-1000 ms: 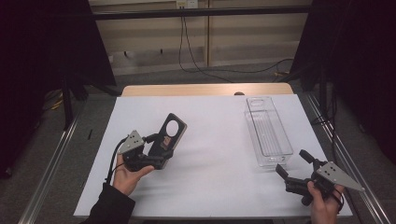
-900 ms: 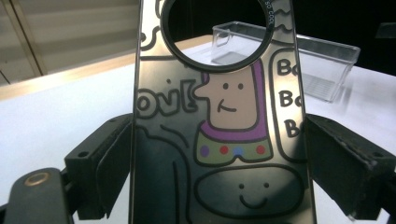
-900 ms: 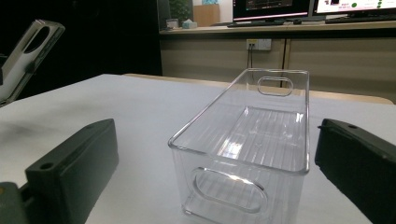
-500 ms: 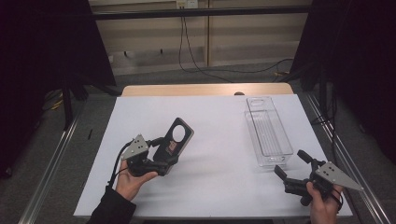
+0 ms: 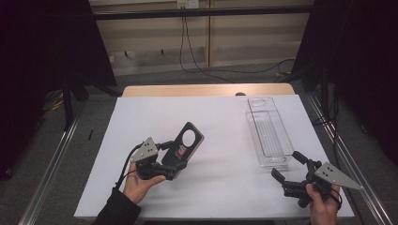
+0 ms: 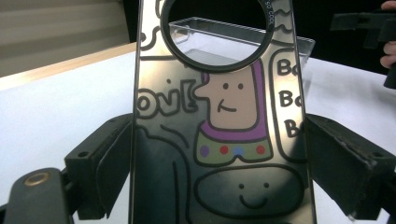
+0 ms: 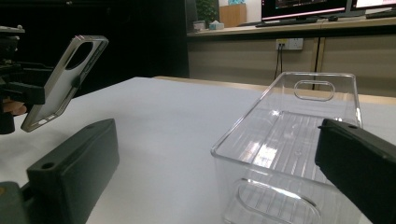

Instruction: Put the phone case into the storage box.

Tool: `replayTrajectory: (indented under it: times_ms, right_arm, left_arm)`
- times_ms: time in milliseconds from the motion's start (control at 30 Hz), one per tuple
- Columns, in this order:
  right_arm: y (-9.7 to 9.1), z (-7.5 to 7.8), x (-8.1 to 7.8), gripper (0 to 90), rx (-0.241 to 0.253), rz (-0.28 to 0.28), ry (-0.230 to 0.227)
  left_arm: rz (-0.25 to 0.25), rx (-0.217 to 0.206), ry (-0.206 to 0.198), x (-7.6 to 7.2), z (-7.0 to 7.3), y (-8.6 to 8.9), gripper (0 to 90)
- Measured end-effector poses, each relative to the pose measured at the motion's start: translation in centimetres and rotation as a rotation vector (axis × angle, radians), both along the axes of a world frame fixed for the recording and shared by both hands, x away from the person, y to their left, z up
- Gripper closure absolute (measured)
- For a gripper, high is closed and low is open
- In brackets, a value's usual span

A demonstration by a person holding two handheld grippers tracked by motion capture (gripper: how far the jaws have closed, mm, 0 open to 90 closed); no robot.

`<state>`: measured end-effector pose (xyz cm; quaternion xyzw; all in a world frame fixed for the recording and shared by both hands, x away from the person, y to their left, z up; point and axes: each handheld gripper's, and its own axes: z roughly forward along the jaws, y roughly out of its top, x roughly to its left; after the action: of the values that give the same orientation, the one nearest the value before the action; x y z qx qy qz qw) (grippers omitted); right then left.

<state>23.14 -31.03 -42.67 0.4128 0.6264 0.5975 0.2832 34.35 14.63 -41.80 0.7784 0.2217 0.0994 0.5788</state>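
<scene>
My left gripper (image 5: pixel 174 159) clamps the phone case (image 5: pixel 187 142) at lower centre-left, tilted upward; the clear bin (image 5: pixel 266 131) lies lengthwise to the right, nearer my wide-open right gripper (image 5: pixel 288 168).

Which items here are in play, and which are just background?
In play:
- phone case, clamped in the left gripper, lifted off the table
- clear plastic bin, empty, likely the destination
- right gripper, open, near the bin's near end

Background:
- wall socket and cables
- monitors on the far desk
</scene>
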Motion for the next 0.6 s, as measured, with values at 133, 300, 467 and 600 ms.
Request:
replayTrajectory:
  times_ms: [133,300,467,600]
  right_arm:
    - [0.3,0.2,0.1,0.0,-0.002,0.021,-0.008]
    - [0.9,0.4,0.1,0.0,0.0,0.06,-0.008]
    - [1.7,0.7,0.4,0.0,-0.012,0.11,-0.004]
    - [2.5,1.1,0.7,0.0,-0.019,0.142,-0.01]
  left_arm:
    - [-0.024,-0.007,0.005,-0.5,0.1,-0.7,12.3]
    - [-0.07,-0.015,-0.003,-1.0,0.2,-1.3,12.3]
    - [-0.069,-0.013,-0.011,-1.4,0.6,-1.1,12.3]
    - [-0.081,-0.021,-0.008,-1.6,0.6,-1.3,12.3]
